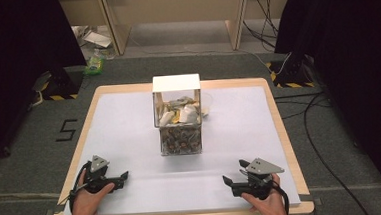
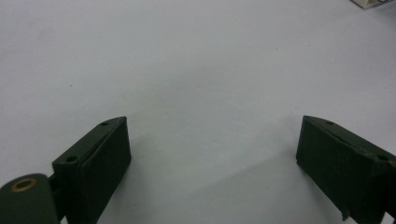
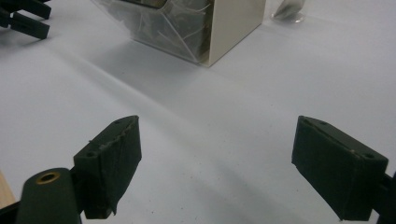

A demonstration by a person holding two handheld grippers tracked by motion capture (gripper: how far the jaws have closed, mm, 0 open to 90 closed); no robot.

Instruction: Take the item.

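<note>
A box (image 1: 178, 113) with a white lid and clear walls stands in the middle of the table, holding small packets above and darker pieces below. My left gripper (image 1: 122, 179) rests open at the front left, held by a hand, its jaws pointing right. In the left gripper view the gripper (image 2: 212, 140) has only white sheet between its wide-apart jaws. My right gripper (image 1: 235, 171) sits open at the front right, aimed left and toward the box. The right gripper view has the gripper (image 3: 215, 140) empty, with the box (image 3: 224, 23) ahead and the other gripper (image 3: 25, 21) at top left.
A white sheet (image 1: 130, 131) covers the wooden table (image 1: 278, 107). A small clear cup (image 1: 207, 104) stands just behind and right of the box; the cup (image 3: 287, 10) also appears at the top of the right gripper view. Cables lie on the floor to the right.
</note>
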